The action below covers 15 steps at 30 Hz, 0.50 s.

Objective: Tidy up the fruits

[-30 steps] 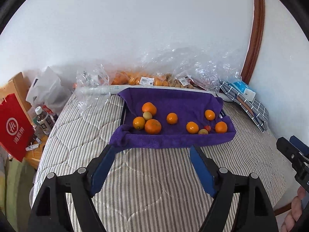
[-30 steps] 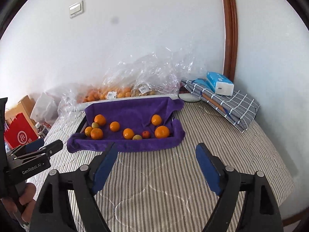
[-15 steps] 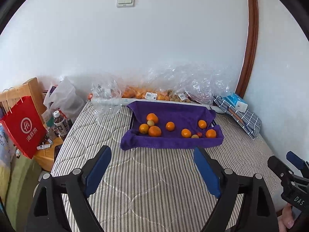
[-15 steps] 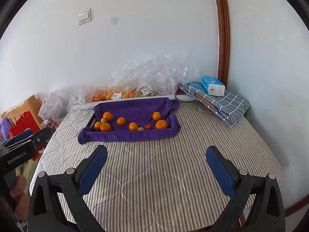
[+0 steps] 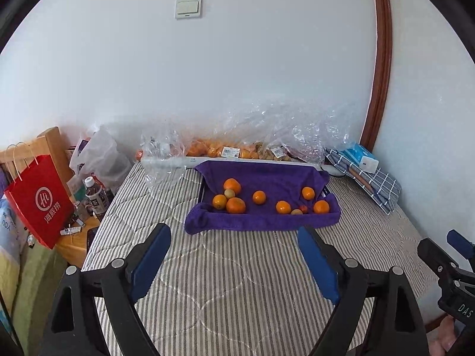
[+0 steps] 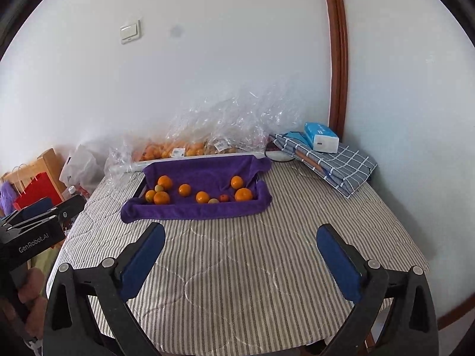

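My left gripper (image 5: pixel 234 262) and right gripper (image 6: pixel 240 259) both gape wide, holding nothing. The fruits (image 5: pixel 258 197) sit on the purple towel (image 5: pixel 267 222) at twelve o'clock, well ahead (left looks marginally nearer).

Between both wide-spread grippers and the purple towel-lined tray (image 5: pixel 261 222) at 12 o'clock lies bare striped quilted bedding (image 5: pixel 237 267), an open lane for either tool. Inside the tray, round orange fruits (image 5: pixel 235 205) cluster at its 9 o'clock end, with gaps between those toward 3 o'clock. Crinkled clear plastic bags (image 6: pixel 225 127) wall off the far rim. A folded blue checked cloth (image 6: pixel 335 163) carrying a light-blue tissue pack (image 6: pixel 322 133) blocks 2 o'clock. At 9 o'clock a red paper bag (image 5: pixel 40 198) and what look like bottles crowd the bedside.
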Motion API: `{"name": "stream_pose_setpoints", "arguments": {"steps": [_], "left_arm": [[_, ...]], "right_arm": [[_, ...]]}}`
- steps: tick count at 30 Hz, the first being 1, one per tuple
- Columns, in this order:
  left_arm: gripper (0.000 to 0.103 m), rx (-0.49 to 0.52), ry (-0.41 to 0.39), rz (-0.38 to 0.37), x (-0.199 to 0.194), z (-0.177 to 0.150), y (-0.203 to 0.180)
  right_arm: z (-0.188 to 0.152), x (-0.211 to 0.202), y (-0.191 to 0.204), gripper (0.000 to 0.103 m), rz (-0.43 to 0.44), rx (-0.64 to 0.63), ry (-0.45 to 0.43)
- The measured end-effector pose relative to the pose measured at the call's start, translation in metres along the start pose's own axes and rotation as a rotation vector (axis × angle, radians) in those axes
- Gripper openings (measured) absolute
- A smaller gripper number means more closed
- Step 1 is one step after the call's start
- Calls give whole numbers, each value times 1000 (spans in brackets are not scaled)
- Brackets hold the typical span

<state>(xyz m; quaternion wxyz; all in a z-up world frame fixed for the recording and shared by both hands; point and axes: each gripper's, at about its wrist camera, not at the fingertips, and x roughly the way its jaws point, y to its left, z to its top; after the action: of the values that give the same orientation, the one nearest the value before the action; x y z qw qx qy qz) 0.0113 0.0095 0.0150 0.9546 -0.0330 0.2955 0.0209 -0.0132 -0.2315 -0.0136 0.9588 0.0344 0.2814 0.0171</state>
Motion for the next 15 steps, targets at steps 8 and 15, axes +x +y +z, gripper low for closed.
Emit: {"name": "stream_pose_setpoints", "arguments": {"steps": [8, 15], "left_arm": [[87, 0, 3, -6, -1, 1, 2], [87, -1, 2, -7, -2, 1, 1]], "right_arm": [[-1, -2, -1, 101, 2, 3, 0], [-1, -2, -1, 101, 8, 11, 0]]}}
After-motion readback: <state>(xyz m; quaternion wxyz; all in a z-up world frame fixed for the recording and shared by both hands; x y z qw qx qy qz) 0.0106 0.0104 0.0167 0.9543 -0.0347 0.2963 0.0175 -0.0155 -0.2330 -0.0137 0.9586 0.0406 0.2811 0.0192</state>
